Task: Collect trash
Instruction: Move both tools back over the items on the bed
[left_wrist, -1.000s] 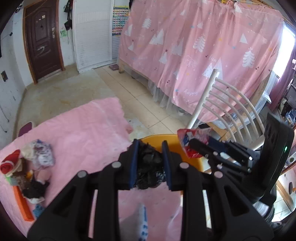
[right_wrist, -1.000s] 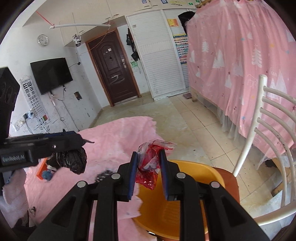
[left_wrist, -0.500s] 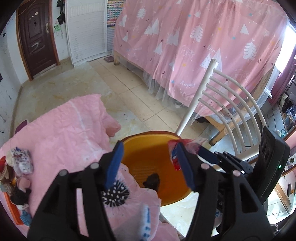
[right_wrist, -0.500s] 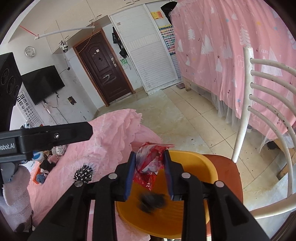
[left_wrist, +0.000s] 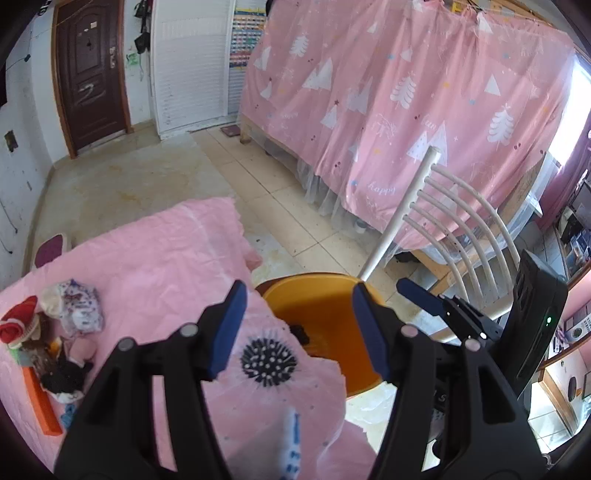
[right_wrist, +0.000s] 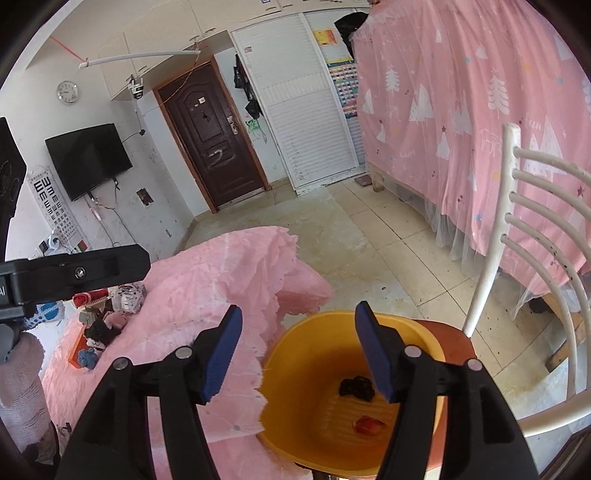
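Both jaws wide, empty. Remaining trash pile (left_wrist: 55, 347) well left of left gripper (left_wrist: 295, 328); right gripper (right_wrist: 297, 350) over orange basin (right_wrist: 295, 417), farther off.

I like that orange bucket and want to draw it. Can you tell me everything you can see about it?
The orange bin looks like smooth plastic, round and open-topped, with a ridged floor. It stands upright on a reddish chair seat, beside the pink cloth, whose edge looks to touch its rim. Inside lie a crumpled black bag and a red wrapper, apart from each other. Nothing grips it.
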